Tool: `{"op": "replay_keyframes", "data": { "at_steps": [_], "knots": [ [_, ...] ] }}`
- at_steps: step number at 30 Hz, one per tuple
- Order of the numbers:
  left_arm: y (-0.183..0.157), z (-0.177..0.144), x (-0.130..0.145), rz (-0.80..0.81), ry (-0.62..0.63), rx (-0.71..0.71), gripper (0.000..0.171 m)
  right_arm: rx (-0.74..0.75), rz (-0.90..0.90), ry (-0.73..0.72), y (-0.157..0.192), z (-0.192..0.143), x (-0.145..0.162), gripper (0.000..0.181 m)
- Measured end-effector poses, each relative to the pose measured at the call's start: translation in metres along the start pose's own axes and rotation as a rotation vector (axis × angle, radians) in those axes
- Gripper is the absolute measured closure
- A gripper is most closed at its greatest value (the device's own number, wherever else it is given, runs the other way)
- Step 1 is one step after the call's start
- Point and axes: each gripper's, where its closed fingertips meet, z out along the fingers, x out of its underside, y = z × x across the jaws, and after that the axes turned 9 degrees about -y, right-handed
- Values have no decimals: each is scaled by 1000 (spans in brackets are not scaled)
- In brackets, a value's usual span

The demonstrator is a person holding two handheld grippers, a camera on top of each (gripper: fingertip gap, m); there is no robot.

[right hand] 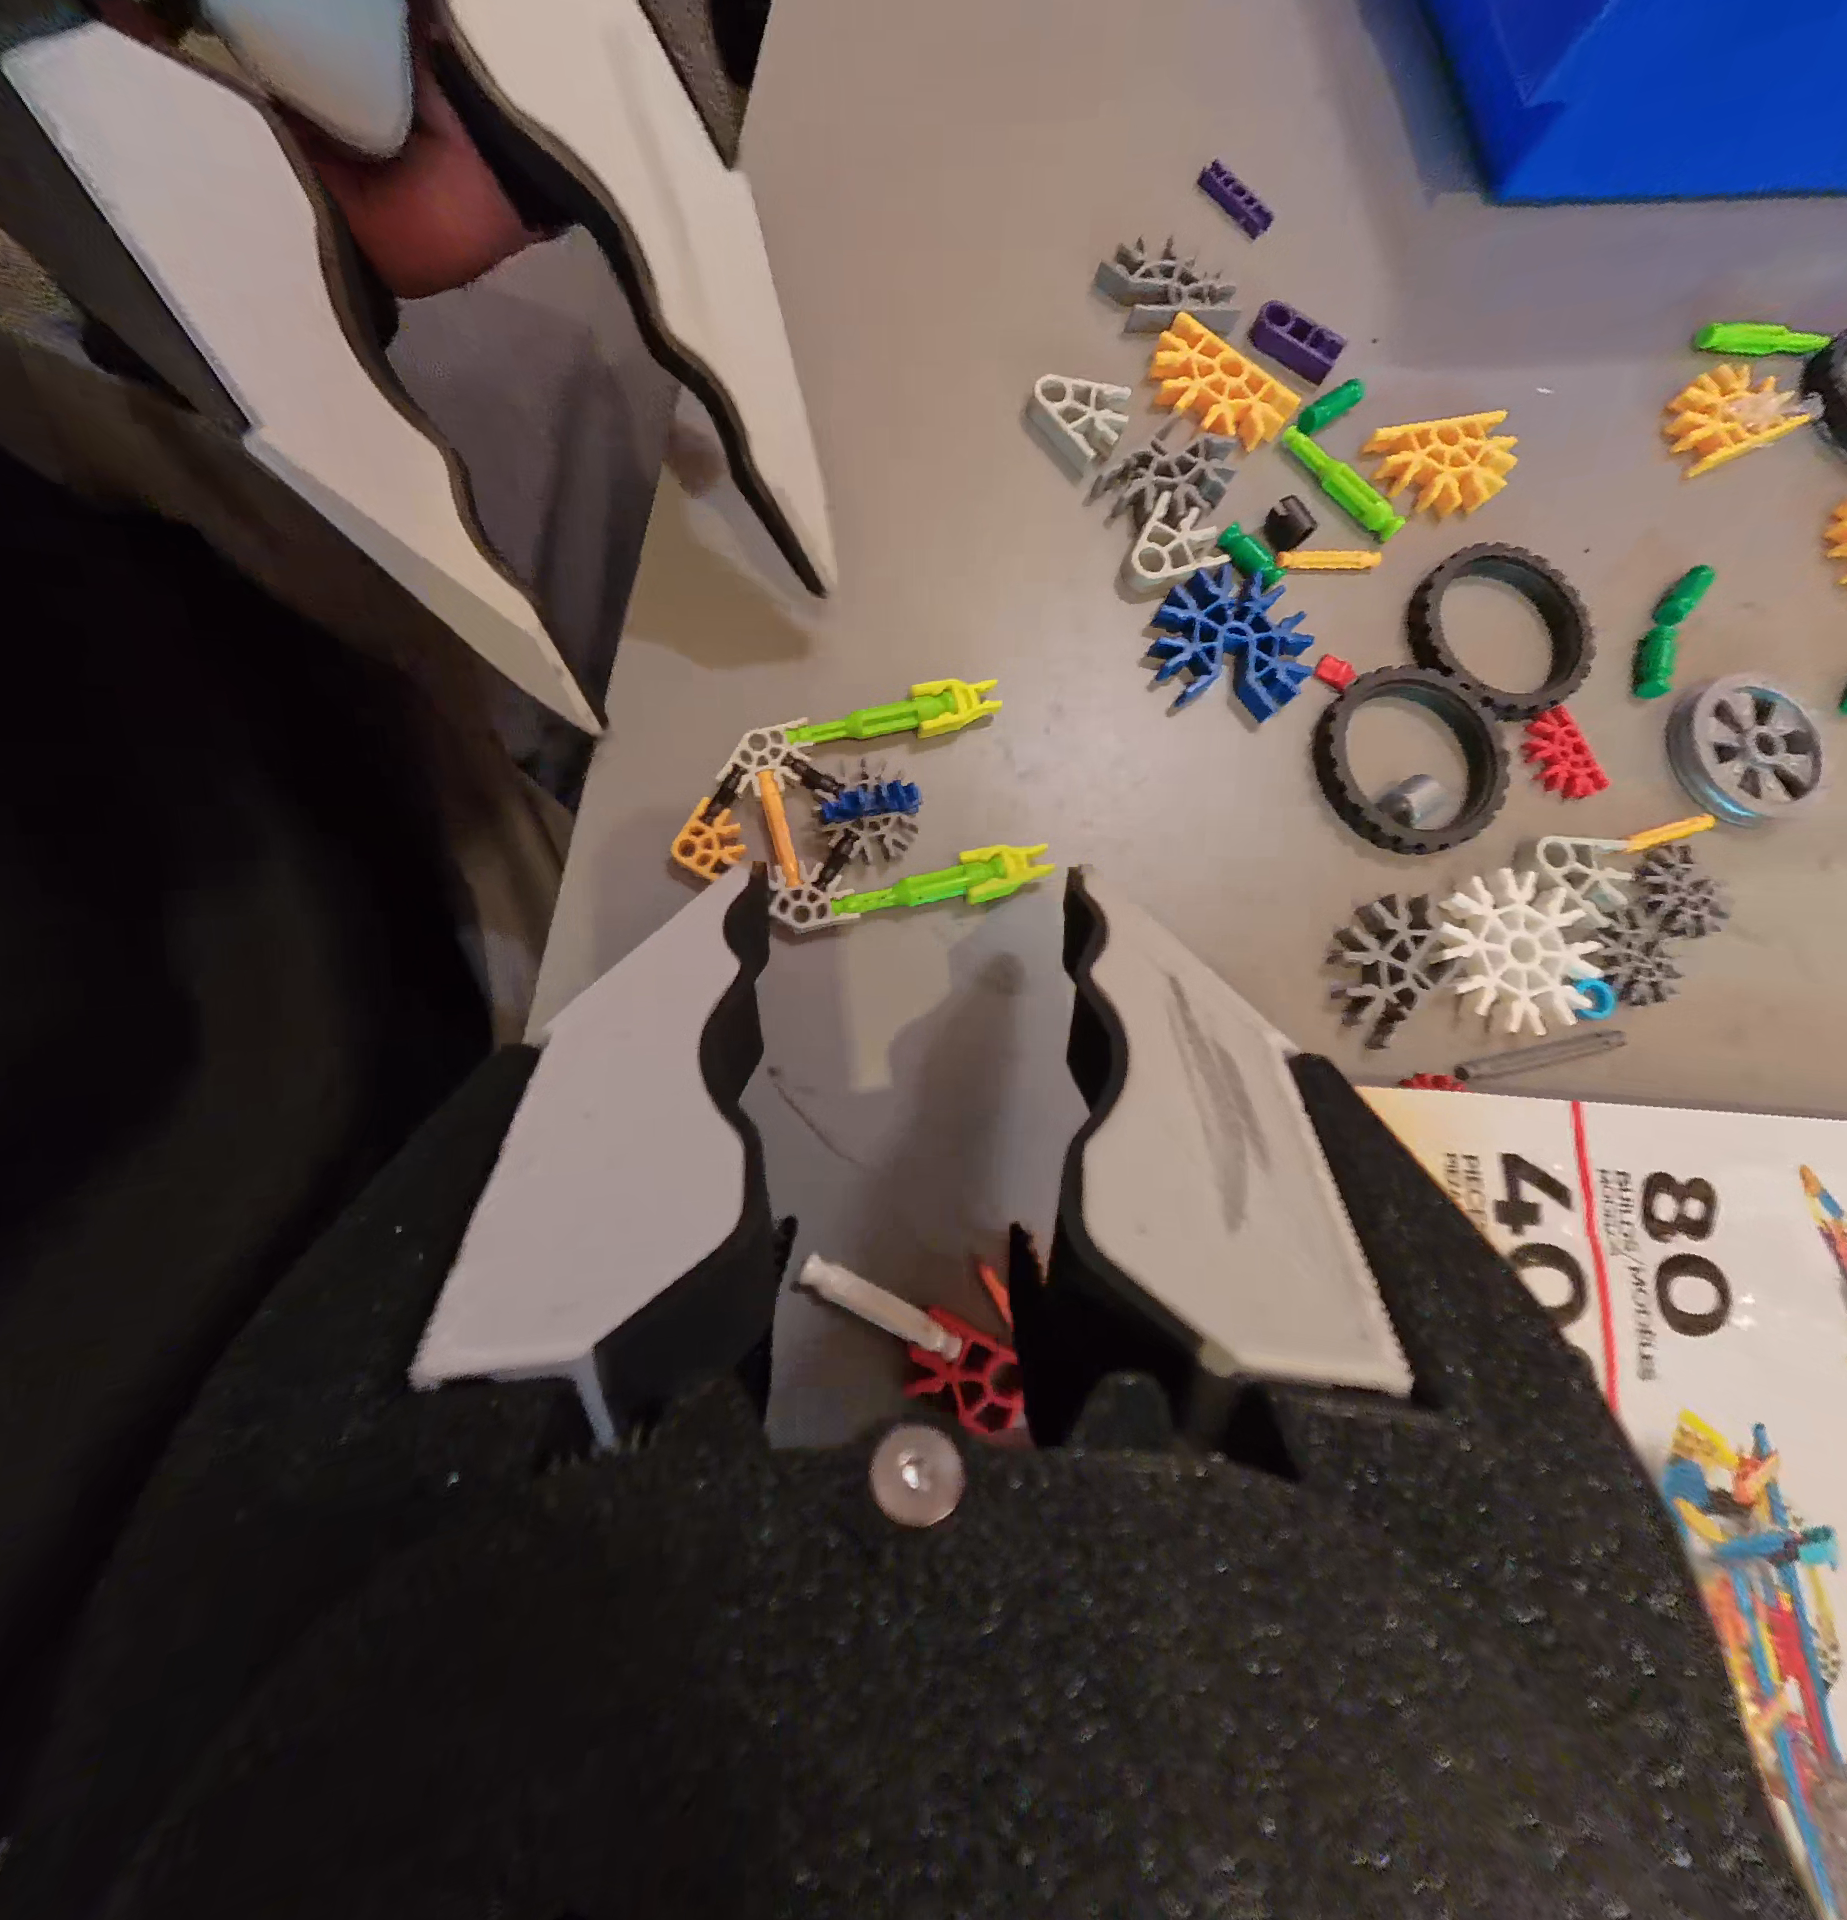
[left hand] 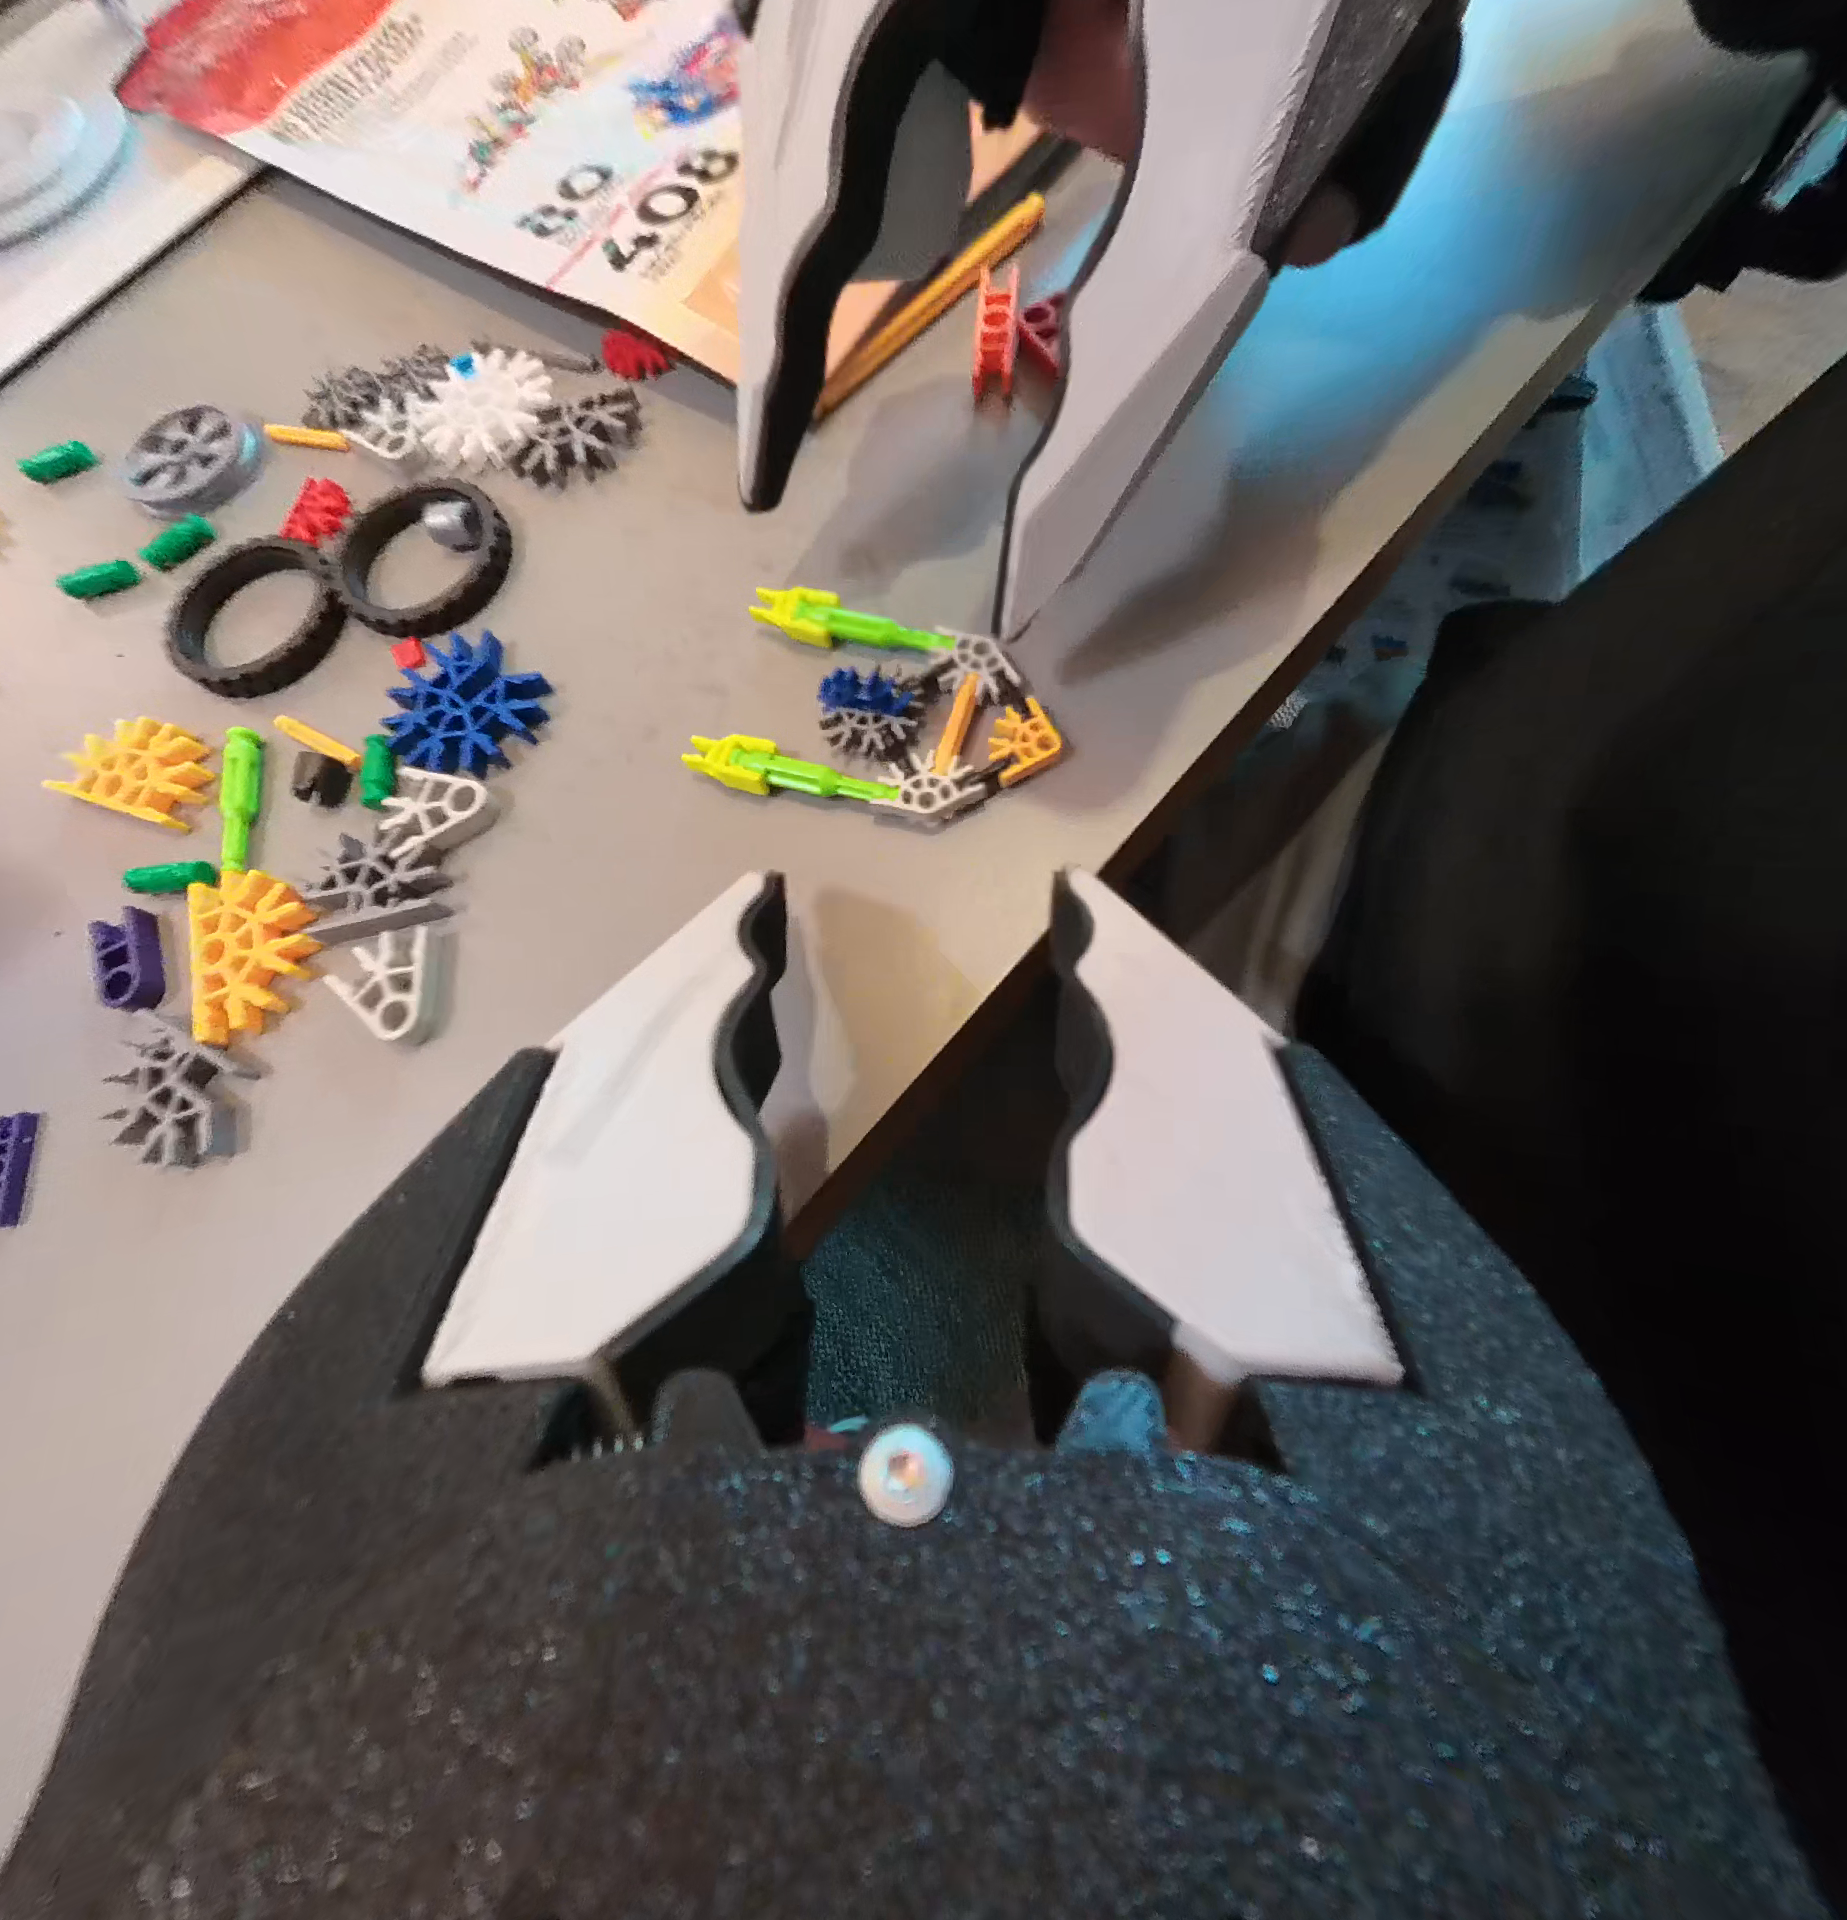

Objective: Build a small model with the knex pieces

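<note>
We see both tools gaping wide and holding nothing. The left tool (left hand: 919, 894) hangs over the desk (left hand: 607, 582) edge; the right tool (right hand: 914, 883) stands just beside the small model (right hand: 846, 805), one tip at its grey hub. Only the right view shows a blue box (right hand: 1677, 94) and a red connector (right hand: 966, 1377); only the left shows stacked plates (left hand: 25, 166).
</note>
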Motion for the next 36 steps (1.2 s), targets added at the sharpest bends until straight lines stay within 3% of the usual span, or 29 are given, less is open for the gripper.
{"op": "replay_keyframes", "data": {
  "at_steps": [6,8,10,13,17,20,28,36],
  "knots": [
    [25,-17,-9,10,-35,-76,137,68,-6,-64,-25,-8,-6,126],
    [39,-23,-12,43,-45,-124,155,99,-6,-95,-36,-10,-8,129],
    [55,-28,-9,63,-24,-179,171,113,13,-127,-44,-13,-9,144],
    [79,-35,-9,83,-12,-249,171,134,44,-196,-56,-19,-13,159],
    [103,-40,-10,107,-3,-310,171,197,49,-236,-71,-29,-14,161],
    [117,-40,-11,103,1,-343,154,249,69,-261,-83,-35,-13,161],
    [126,-26,-3,99,-3,-355,137,355,64,-286,-101,-51,-11,156],
    [133,-15,10,116,17,-375,128,619,111,-404,-138,-123,-10,156]
  ]
}}
